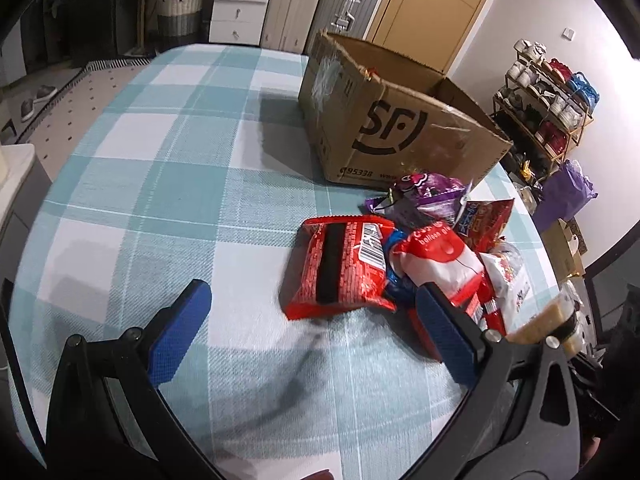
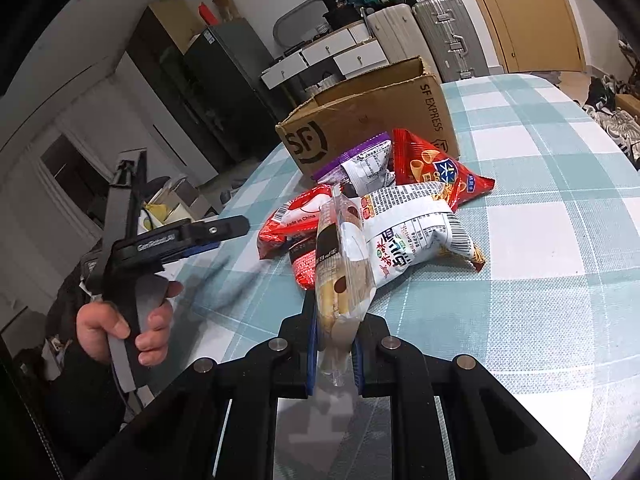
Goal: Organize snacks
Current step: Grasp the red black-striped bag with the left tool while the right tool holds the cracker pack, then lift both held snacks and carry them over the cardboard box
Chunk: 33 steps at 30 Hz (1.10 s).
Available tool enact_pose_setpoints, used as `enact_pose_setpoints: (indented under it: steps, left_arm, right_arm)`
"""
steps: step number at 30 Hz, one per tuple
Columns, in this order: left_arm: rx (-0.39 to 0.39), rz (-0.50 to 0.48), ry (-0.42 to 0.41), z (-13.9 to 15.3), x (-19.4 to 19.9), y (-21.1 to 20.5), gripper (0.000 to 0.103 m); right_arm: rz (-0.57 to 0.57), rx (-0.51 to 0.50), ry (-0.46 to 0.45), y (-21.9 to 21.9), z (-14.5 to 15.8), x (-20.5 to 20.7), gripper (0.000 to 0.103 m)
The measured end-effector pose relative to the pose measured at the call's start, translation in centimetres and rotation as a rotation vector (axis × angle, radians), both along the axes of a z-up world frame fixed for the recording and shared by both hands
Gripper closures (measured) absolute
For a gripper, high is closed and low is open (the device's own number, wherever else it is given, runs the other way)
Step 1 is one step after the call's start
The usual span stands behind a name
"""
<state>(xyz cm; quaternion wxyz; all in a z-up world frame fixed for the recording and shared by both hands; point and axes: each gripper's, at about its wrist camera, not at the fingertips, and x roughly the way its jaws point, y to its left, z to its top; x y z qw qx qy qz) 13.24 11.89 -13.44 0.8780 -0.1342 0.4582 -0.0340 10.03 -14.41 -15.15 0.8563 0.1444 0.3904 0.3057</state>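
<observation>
Right gripper [image 2: 335, 354] squeezed tight on a clear snack pack [image 2: 340, 280]. Left gripper [image 1: 310, 312] spread wide, holding nothing. Just ahead, a snack pile [image 1: 420, 248]; beyond, a cardboard box [image 1: 400, 120], maybe empty.

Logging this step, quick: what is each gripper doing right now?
Left gripper: open, holding nothing, near the red snack bag.
Right gripper: closed on a clear-wrapped pastry packet.

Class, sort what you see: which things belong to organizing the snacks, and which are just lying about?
Belongs:
snack pile
clear-wrapped snack in right gripper
cardboard box
left gripper, open

Lying about:
suitcases
shoe rack
drawers
</observation>
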Motion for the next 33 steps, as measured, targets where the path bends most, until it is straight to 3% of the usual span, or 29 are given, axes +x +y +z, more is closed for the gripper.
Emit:
enact_pose_setpoints:
  steps: [16, 18, 21, 23, 25, 29, 33]
  left_arm:
    - [-0.049, -0.05, 0.047, -2.4, 3.9, -0.2, 0.003]
    - [-0.057, -0.056, 0.052, -2.7, 4.3, -0.1, 0.01]
    - [-0.082, -0.075, 0.048, -3.0, 4.4, 0.2, 0.032]
    - [-0.105, -0.091, 0.047, -3.1, 4.4, 0.5, 0.068]
    - [-0.122, -0.105, 0.046, -3.4, 4.3, 0.9, 0.07]
    - [-0.068, -0.119, 0.023, -3.2, 3.5, 1.0, 0.07]
    - [-0.061, -0.115, 0.022, -3.0, 3.1, 1.3, 0.07]
  right_arm:
    - [-0.01, -0.004, 0.011, -0.3, -0.1, 1.0, 0.089]
    - [-0.01, -0.003, 0.013, -0.2, -0.2, 1.3, 0.089]
    - [-0.009, -0.003, 0.017, -0.2, -0.3, 1.3, 0.089]
    - [-0.01, -0.003, 0.022, -0.2, -0.4, 1.5, 0.089]
    - [-0.012, -0.003, 0.024, -0.2, -0.4, 1.5, 0.089]
    - [-0.019, 0.001, 0.022, -0.2, -0.2, 1.5, 0.089]
    - [-0.025, 0.009, 0.022, -0.3, -0.1, 1.3, 0.089]
